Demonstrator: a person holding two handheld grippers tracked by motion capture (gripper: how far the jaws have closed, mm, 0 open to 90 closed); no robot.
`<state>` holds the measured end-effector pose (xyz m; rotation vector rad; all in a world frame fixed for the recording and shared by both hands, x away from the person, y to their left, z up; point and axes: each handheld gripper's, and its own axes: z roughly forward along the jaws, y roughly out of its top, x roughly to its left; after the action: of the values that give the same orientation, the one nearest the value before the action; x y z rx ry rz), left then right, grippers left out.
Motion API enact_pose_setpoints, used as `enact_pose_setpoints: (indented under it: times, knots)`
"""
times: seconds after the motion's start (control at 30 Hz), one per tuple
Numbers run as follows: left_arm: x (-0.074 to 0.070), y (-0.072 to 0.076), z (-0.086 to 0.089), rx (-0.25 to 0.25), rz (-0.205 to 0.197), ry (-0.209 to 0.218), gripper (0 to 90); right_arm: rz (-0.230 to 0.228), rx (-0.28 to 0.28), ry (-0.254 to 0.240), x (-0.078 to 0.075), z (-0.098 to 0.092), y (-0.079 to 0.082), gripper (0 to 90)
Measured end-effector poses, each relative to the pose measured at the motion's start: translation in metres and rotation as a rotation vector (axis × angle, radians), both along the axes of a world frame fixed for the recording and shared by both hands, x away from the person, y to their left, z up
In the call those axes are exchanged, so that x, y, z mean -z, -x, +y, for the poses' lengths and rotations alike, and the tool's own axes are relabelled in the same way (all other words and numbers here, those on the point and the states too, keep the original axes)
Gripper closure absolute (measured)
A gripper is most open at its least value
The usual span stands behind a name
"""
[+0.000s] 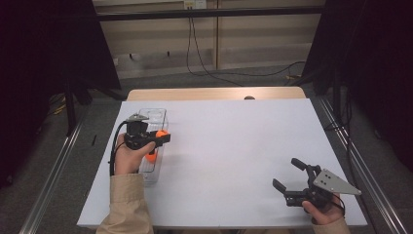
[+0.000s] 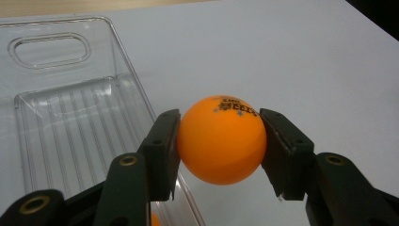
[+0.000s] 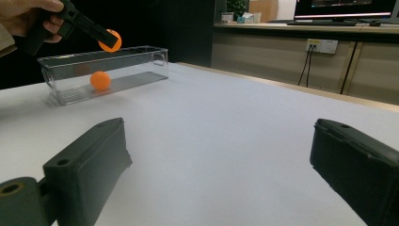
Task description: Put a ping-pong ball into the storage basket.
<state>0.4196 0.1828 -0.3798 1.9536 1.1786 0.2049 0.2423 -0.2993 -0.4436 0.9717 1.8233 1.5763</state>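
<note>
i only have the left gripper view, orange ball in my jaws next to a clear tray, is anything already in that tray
Observer: Yes. The right gripper view shows a second orange ball lying on the floor of the clear tray.
Operator: how high is my ball over the tray
Observer: The held ball hangs just above the tray's top rim in that view, in the left gripper.
Operator: where's the other gripper
Observer: The high view has the right gripper near the table's front right corner, jaws open, nothing between them.
</note>
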Motion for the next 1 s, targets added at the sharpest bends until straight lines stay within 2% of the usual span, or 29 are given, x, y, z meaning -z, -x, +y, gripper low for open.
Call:
enact_pose_setpoints:
  times: [0.37,0.73,0.77,1.0]
  knots:
    - [0.002,0.0,0.005,-0.017,-0.004,-0.017,50.7,0.0,-0.001,-0.002,0.0,0.0,0.0,4.3]
    - [0.001,-0.001,0.01,-0.033,-0.007,-0.014,50.7,-0.001,0.005,-0.002,0.0,-0.001,0.001,4.3]
    - [0.002,-0.001,0.011,-0.039,-0.009,-0.025,50.7,-0.001,0.006,-0.001,0.0,-0.002,0.001,4.3]
    - [0.003,-0.001,0.015,-0.061,-0.013,-0.036,50.7,0.0,0.005,-0.001,0.0,-0.001,0.001,4.3]
